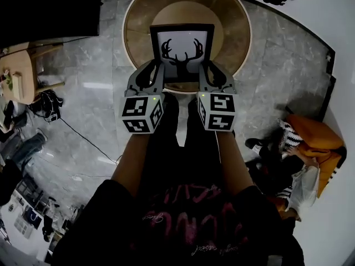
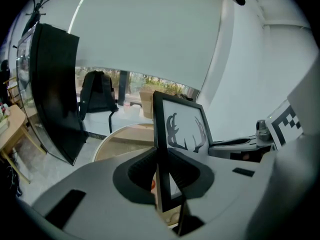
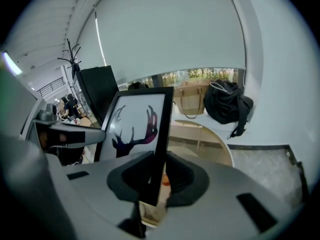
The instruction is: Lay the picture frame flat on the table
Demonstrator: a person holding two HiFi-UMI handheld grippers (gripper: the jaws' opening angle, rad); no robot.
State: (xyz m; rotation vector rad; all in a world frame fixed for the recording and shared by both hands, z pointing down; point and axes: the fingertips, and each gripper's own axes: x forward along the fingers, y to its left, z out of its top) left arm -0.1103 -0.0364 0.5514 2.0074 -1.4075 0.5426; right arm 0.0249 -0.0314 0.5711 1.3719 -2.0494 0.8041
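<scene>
black-edged picture frame (image 1: 182,51) with a deer-antler print is held between my two claws, one on each side edge. the left gripper (image 1: 151,72) is clamped on the frame's left edge. in the left gripper view its dark pads (image 2: 187,174) press both faces of the picture frame (image 2: 181,129), which rises straight up out of the left gripper (image 2: 161,174). the right gripper (image 1: 213,72) does the same on the right edge. in the right gripper view the picture frame (image 3: 134,126) stands between the closed jaws of the right gripper (image 3: 156,174), print side to that claw's left. the frame is not flat: its print face tips up toward my head camera. beyond and below both claws is the round wooden table (image 1: 133,35). i can't tell if the frame's lower edge touches it. past the right claw, on the far side of the table (image 3: 212,139), a black backpack (image 3: 227,106) is beside a woven bag (image 3: 190,101). left of the left claw is a tall black panel (image 2: 55,94). grey marble floor (image 1: 277,65) lies around the table.
</scene>
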